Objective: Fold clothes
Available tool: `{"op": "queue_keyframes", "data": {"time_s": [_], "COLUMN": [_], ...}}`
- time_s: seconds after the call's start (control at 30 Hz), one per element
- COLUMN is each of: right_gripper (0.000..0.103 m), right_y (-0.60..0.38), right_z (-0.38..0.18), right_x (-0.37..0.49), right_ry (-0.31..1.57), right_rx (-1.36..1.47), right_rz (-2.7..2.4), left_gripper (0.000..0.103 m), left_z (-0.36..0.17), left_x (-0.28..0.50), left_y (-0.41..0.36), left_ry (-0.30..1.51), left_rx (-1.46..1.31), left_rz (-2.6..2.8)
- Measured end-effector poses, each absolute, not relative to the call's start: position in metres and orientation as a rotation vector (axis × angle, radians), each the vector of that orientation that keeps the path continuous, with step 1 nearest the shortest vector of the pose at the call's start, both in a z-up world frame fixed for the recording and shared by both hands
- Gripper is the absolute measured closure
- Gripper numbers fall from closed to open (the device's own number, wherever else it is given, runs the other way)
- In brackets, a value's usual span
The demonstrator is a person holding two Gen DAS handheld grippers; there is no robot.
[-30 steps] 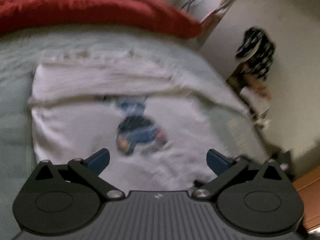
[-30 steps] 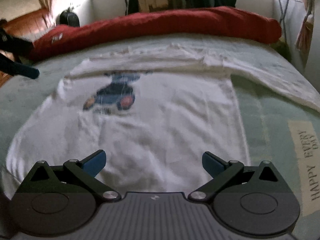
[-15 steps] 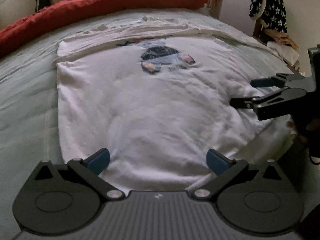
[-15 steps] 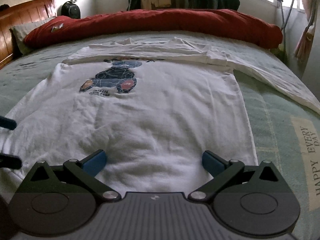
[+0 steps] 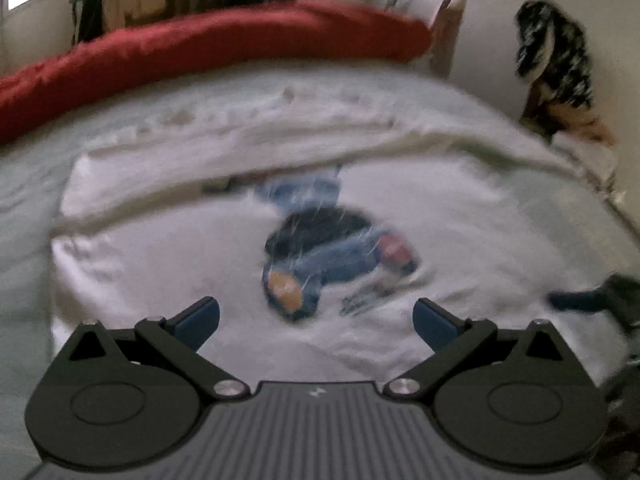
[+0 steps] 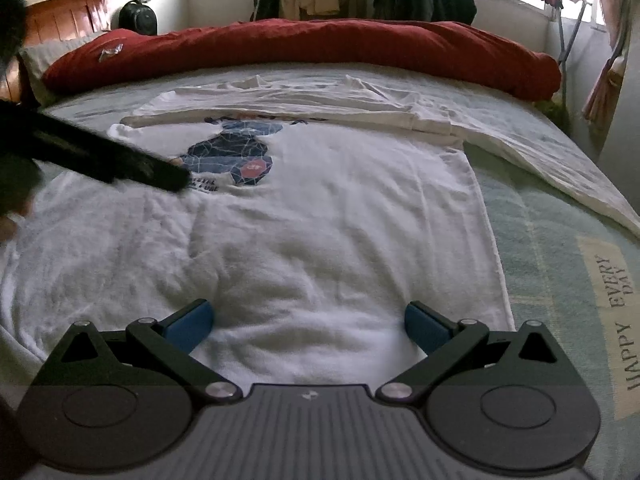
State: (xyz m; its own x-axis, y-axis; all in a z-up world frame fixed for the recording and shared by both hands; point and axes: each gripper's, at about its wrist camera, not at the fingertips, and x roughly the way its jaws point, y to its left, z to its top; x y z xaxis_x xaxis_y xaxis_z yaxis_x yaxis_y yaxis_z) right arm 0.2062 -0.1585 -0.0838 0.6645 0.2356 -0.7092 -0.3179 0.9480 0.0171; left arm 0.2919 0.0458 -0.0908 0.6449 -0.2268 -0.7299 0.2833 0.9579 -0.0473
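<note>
White cotton T-shirt with blue bear print (image 6: 320, 216) lies spread flat mid-bed (image 6: 560, 248), top edge folded over. Left gripper (image 5: 316, 316) and right gripper (image 6: 308, 320) hover over it, jaws apart, empty. Judged mid-fold; next fold requires gripping an edge.

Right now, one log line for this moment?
left gripper: open, over shirt | right gripper: open, at hem | shirt: flat on bed

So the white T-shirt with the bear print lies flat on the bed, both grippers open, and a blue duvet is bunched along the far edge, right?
Not quite: the duvet is red, not blue, as the right wrist view shows. The rest holds.
</note>
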Motion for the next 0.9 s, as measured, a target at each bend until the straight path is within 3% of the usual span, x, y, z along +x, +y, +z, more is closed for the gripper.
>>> {"op": "queue_keyframes", "data": {"time_s": [0.37,0.5,0.67,0.9], "right_gripper": [0.0,0.0,0.0,0.0], "right_y": [-0.157,-0.154,-0.167,-0.222], "right_z": [-0.056,-0.073,-0.077,-0.054], "right_x": [0.221,0.229,0.22,0.241], "right_ry": [0.744,0.839,0.821,0.752], "right_rx": [0.013,0.063,0.074,0.303], "right_rz": [0.374,0.407,0.424,0.356], "left_gripper": [0.001,0.001,0.001,0.001], "left_z": [-0.093,-0.094,-0.094,-0.088], "left_x": [0.284,0.283,0.283,0.275], "left_y": [0.061,0.059,0.058,0.052], "left_ry": [0.803,0.799,0.797,0.784], "left_rx": [0.087,0.093,0.093,0.097], "left_rz": [-0.301,-0.3,-0.297,-0.34]}}
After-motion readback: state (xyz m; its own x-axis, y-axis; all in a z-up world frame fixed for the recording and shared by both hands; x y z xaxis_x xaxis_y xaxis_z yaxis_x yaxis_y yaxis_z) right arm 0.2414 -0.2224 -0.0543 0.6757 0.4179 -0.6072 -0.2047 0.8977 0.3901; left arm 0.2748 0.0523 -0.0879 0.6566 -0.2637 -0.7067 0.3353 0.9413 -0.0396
